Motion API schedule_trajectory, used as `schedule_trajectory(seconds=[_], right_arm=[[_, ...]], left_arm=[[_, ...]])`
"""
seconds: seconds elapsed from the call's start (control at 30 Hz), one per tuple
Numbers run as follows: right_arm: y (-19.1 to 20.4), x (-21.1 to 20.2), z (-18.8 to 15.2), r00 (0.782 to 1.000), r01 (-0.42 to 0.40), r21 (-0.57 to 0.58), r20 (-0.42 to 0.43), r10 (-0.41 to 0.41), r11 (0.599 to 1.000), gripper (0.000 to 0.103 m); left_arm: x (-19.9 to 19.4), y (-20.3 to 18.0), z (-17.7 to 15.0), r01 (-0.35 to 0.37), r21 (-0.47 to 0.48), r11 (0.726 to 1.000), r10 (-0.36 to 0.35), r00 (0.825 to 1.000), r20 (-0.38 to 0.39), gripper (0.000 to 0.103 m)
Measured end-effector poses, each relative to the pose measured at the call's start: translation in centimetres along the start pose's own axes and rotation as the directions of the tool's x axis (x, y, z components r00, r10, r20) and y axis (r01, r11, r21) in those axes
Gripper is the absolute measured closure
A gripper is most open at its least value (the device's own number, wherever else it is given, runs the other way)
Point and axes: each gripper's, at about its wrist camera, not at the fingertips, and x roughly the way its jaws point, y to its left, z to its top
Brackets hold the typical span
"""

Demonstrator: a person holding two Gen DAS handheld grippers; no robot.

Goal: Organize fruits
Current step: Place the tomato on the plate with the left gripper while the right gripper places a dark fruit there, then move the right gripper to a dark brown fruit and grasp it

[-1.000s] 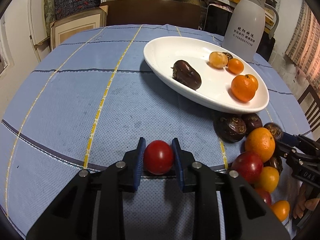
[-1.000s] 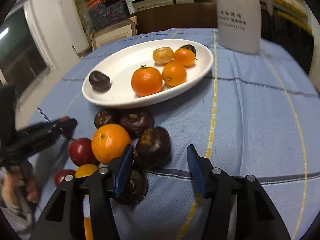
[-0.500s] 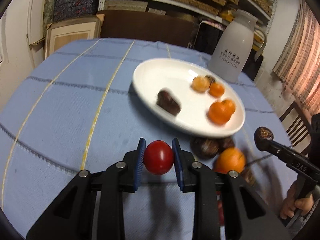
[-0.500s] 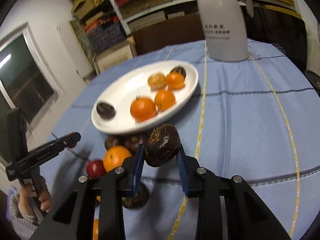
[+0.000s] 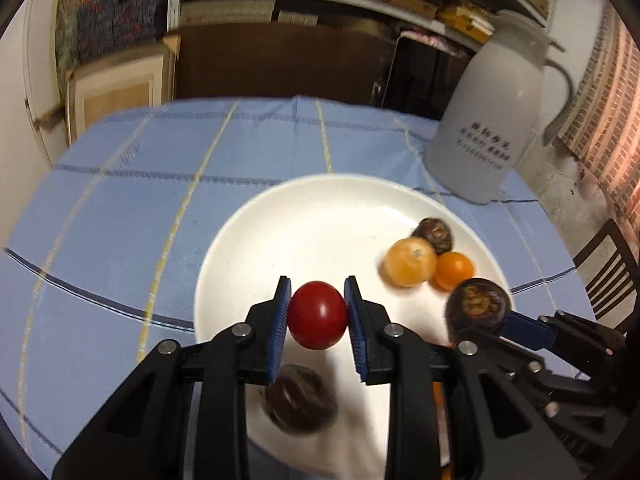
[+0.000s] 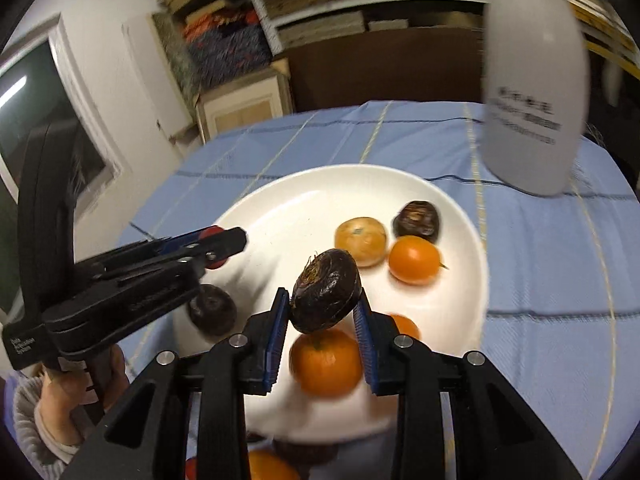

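My left gripper (image 5: 317,314) clamped on red tomato (image 5: 317,315), held above near-left part of white plate (image 5: 304,216). Dark fruit (image 5: 298,402) lies on plate below it, blurred. My right gripper (image 6: 322,322) clamped on dark brown fruit (image 6: 326,291), above plate's near edge, over orange (image 6: 326,362). Far right of plate: 1 yellow-orange fruit (image 6: 361,241), 1 small orange fruit (image 6: 414,259), 1 dark fruit (image 6: 416,220), touching. White jug (image 6: 532,92) on blue tablecloth (image 6: 552,264) behind plate.
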Motion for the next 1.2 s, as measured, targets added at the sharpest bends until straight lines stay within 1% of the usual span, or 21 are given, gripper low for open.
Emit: schedule_trajectory(seconds=[0.03, 0.07, 0.13, 0.17, 0.2, 0.23, 0.3, 0.37, 0.4, 0.43, 0.47, 0.53, 0.57, 0.6, 0.67, 0.77, 0.9, 0.93, 1.03, 1.1, 1.2], right_arm=[[0.1, 0.3, 0.0, 1.000, 0.005, -0.004, 0.008, -0.005, 1.000, 0.060], [-0.1, 0.3, -0.1, 1.000, 0.021, 0.000, 0.021, -0.021, 1.000, 0.057], [-0.3, -0.3, -0.4, 0.999, 0.022, 0.001, 0.041, -0.022, 1.000, 0.054], [-0.6, -1.0, -0.5, 0.998, 0.022, 0.012, 0.057, -0.022, 1.000, 0.051], [-0.9, -1.8, -0.7, 0.997, 0.022, 0.028, 0.072, -0.024, 0.999, 0.045], [-1.2, -2.2, -0.8, 0.996, 0.020, 0.037, 0.082, -0.023, 0.999, 0.041], [-2.0, -3.8, -1.6, 0.994, 0.017, 0.070, 0.110, -0.025, 0.997, 0.034], [-3.1, -5.1, -2.9, 0.991, 0.011, 0.112, 0.129, -0.026, 0.994, 0.027], [-4.0, -5.7, -3.9, 0.991, 0.004, 0.147, 0.134, -0.024, 0.989, 0.023], [-4.5, -5.9, -4.5, 0.991, -0.001, 0.170, 0.133, -0.022, 0.985, 0.022], [-5.6, -6.2, -5.7, 0.992, -0.014, 0.217, 0.124, -0.014, 0.976, 0.022], [-6.6, -6.5, -7.3, 0.995, -0.024, 0.264, 0.101, -0.003, 0.964, 0.022], [-7.2, -6.8, -8.1, 0.996, -0.028, 0.291, 0.089, 0.002, 0.956, 0.022], [-7.5, -7.2, -8.7, 0.996, -0.039, 0.311, 0.091, 0.012, 0.949, 0.022], [-7.6, -8.0, -9.5, 0.994, -0.068, 0.325, 0.106, 0.035, 0.943, 0.020], [-6.6, -8.8, -10.8, 0.993, -0.083, 0.292, 0.105, 0.054, 0.953, 0.017], [-4.4, -8.6, -12.7, 0.993, -0.121, 0.217, 0.041, 0.115, 0.969, 0.017], [-3.6, -8.6, -13.1, 0.993, -0.122, 0.187, 0.027, 0.119, 0.975, 0.017], [-1.6, -8.6, -14.1, 0.996, -0.094, 0.102, 0.009, 0.093, 0.990, 0.017], [-0.9, -8.6, -14.3, 0.996, -0.093, 0.077, -0.002, 0.093, 0.993, 0.017], [-0.3, -8.4, -14.7, 0.998, -0.064, 0.036, -0.024, 0.065, 0.997, 0.019]], left_arm=[[0.3, 0.1, -0.1, 0.004, -0.001, 1.000, -0.004, 1.000, -0.005, 0.075], [0.4, 0.3, -0.2, 0.003, 0.004, 1.000, -0.003, 1.000, -0.009, 0.071], [-0.2, 0.4, -0.5, -0.014, 0.014, 1.000, 0.014, 1.000, 0.009, 0.059], [-0.9, 0.6, -0.7, -0.022, 0.011, 1.000, 0.021, 0.999, 0.026, 0.045], [-1.8, 0.7, -1.0, -0.025, 0.002, 1.000, 0.025, 0.998, 0.053, 0.034], [-2.7, 0.8, -1.4, -0.026, -0.004, 1.000, 0.026, 0.997, 0.075, 0.030], [-4.6, 1.2, -2.9, -0.039, -0.007, 0.999, 0.039, 0.993, 0.112, 0.016], [-5.6, 1.7, -4.6, -0.058, -0.021, 0.998, 0.060, 0.990, 0.126, 0.009], [-6.0, 2.2, -6.0, -0.064, -0.032, 0.997, 0.068, 0.991, 0.117, 0.008], [-6.2, 2.6, -7.0, -0.066, -0.043, 0.997, 0.071, 0.992, 0.104, 0.008], [-6.3, 3.0, -7.9, -0.071, -0.057, 0.996, 0.076, 0.993, 0.086, 0.008], [-6.7, 3.5, -9.8, -0.084, -0.087, 0.993, 0.089, 0.995, 0.052, 0.008], [-7.0, 3.6, -10.5, -0.088, -0.096, 0.992, 0.093, 0.995, 0.045, 0.007], [-7.5, 3.5, -11.4, -0.090, -0.101, 0.991, 0.094, 0.995, 0.043, 0.005], [-8.2, 3.3, -12.7, -0.092, -0.094, 0.991, 0.096, 0.995, 0.040, 0.005], [-8.9, 3.1, -14.2, -0.102, -0.087, 0.991, 0.105, 0.994, 0.029, 0.005], [-9.6, 3.2, -15.2, -0.105, -0.109, 0.988, 0.108, 0.994, 0.022, 0.005], [-9.7, 3.4, -15.4, -0.104, -0.118, 0.987, 0.108, 0.994, 0.021, 0.005], [-9.7, 4.1, -15.7, -0.099, -0.150, 0.984, 0.101, 0.995, 0.003, 0.005], [-9.6, 4.4, -15.7, -0.097, -0.162, 0.982, 0.098, 0.995, -0.007, 0.005], [-9.4, 4.5, -15.7, -0.095, -0.172, 0.981, 0.094, 0.995, -0.017, 0.005]])
